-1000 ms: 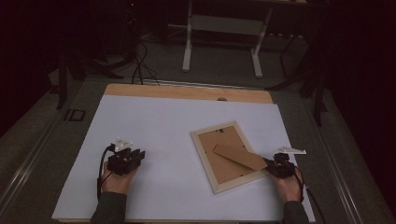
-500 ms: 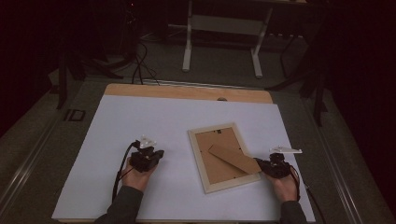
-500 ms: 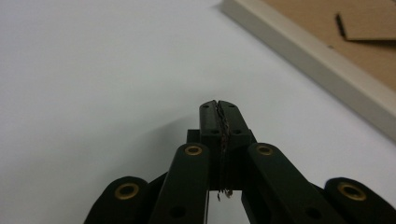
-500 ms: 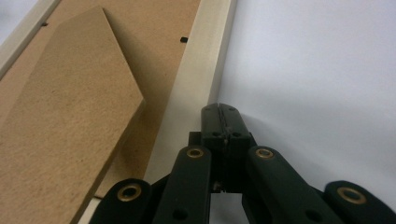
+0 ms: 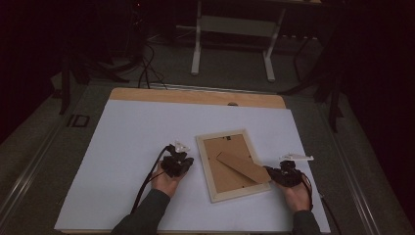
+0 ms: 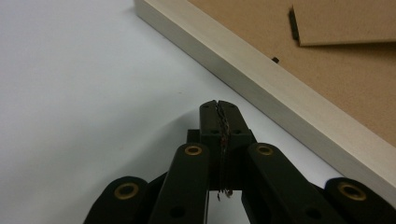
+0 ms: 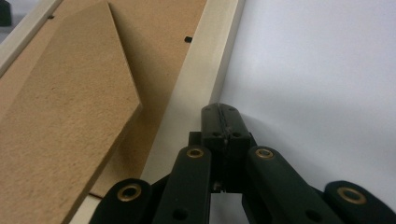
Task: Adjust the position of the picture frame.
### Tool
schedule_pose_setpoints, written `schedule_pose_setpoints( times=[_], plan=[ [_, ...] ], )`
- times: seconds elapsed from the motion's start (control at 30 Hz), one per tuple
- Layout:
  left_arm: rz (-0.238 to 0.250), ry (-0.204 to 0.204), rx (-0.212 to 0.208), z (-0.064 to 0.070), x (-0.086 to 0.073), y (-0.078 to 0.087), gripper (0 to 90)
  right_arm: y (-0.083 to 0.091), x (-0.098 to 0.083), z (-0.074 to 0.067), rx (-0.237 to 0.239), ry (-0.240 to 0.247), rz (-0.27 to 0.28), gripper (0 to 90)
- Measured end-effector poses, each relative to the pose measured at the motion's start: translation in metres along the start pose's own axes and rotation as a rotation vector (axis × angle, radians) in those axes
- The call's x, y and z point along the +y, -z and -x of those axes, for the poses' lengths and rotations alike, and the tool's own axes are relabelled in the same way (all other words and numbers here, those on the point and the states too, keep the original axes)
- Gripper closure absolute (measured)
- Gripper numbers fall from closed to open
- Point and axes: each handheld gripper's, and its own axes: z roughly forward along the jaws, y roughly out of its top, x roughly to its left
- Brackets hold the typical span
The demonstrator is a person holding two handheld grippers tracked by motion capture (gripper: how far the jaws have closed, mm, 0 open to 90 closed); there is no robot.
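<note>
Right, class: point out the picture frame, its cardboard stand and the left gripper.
picture frame (image 5: 205, 159): high view, pale left rail.
cardboard stand (image 5: 243, 167): high view, middle of the flap.
left gripper (image 6: 218, 106): left gripper view, shut jaw tips.

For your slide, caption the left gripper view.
Shut left gripper poised on the white sheet beside the face-down picture frame.

A picture frame (image 5: 231, 165) lies face down near the tabletop's (image 5: 127, 132) front edge, right of centre, between the left gripper (image 5: 183, 164) and right gripper (image 5: 274, 174).
</note>
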Motion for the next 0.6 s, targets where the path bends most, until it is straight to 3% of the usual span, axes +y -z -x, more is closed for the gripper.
schedule_pose_setpoints(
  times=[0.27, 0.43, 0.6],
  plan=[
    [-0.048, -0.074, 0.018, 0.015, 0.006, -0.009, 90.0, -0.003, 0.001, -0.005, 0.022, 0.024, -0.013, 90.0],
    [-0.053, -0.060, 0.004, 0.012, 0.008, -0.010, 90.0, -0.005, 0.001, -0.006, 0.024, 0.031, -0.014, 90.0],
    [-0.056, -0.044, 0.030, 0.009, 0.014, -0.014, 90.0, -0.005, 0.002, -0.009, 0.030, 0.040, -0.028, 90.0]
  ],
)
